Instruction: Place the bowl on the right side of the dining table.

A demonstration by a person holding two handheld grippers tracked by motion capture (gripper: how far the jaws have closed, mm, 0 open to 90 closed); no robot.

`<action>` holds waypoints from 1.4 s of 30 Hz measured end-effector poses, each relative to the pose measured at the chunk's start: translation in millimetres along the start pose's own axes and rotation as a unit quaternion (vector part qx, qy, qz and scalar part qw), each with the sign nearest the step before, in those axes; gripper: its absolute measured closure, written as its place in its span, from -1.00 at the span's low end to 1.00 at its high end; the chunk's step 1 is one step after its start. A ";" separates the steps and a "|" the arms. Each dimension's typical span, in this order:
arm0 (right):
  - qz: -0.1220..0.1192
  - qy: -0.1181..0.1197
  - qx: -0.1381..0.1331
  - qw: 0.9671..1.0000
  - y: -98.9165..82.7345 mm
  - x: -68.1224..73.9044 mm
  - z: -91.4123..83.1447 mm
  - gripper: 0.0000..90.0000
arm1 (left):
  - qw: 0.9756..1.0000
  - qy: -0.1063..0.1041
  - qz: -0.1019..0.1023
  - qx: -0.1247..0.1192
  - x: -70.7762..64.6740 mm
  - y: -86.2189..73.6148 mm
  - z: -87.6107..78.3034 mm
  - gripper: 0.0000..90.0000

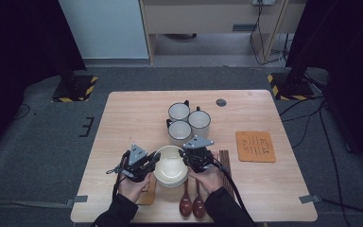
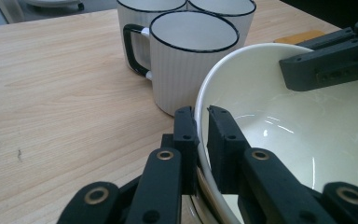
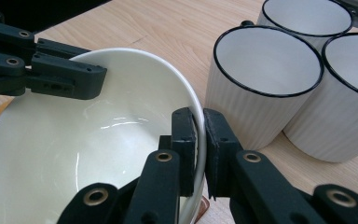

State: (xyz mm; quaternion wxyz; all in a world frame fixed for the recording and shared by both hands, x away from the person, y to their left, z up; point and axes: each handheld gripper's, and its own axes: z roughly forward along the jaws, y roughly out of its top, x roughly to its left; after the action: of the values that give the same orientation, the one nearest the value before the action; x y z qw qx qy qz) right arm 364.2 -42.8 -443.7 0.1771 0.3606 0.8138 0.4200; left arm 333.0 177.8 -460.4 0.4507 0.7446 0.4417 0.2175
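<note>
A white bowl (image 1: pixel 170 163) tops a short stack of bowls (image 1: pixel 171 182) at the front middle of the wooden table (image 1: pixel 132 118). My left gripper (image 1: pixel 157 160) is shut on the bowl's left rim, one jaw inside and one outside, as the left gripper view shows up close: gripper (image 2: pixel 202 122), bowl (image 2: pixel 284 140). On the opposite rim my right gripper (image 1: pixel 185 156) is shut in the same way. The right gripper view shows that gripper (image 3: pixel 201 126) clamping the thin edge of the bowl (image 3: pixel 74 154).
Three white mugs with black rims (image 1: pixel 189 120) stand close behind the bowl, the nearest mug (image 3: pixel 265 79) just past my right jaws. An orange mat (image 1: pixel 255 146) lies at the right. Dark chopsticks (image 1: pixel 225 165) and two brown spoons (image 1: pixel 192 204) lie near the front edge.
</note>
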 end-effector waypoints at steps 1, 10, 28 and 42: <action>0.002 0.001 -0.001 1.000 -0.3 0.0 -0.1 0.87 | 1.000 0.000 0.000 -0.001 0.1 0.0 -0.1 0.81; 0.010 0.008 -0.002 1.000 1.8 -1.5 -0.8 0.86 | 1.000 -0.006 -0.007 -0.003 1.9 -0.6 0.2 0.78; -0.005 0.000 -0.018 1.000 11.1 4.7 -11.2 0.85 | 0.999 0.016 -0.013 -0.031 -2.3 6.0 -9.4 0.83; 0.021 0.024 0.033 0.999 13.2 0.5 -3.4 0.77 | 0.998 0.012 0.011 -0.061 -11.7 11.3 -18.1 0.83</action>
State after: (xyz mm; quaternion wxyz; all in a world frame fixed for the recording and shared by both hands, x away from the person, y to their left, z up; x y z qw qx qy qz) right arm 367.7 -39.2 -431.0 0.1367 0.3729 0.8233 0.4055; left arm 319.2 174.2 -440.8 0.4875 0.7181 0.4248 0.2573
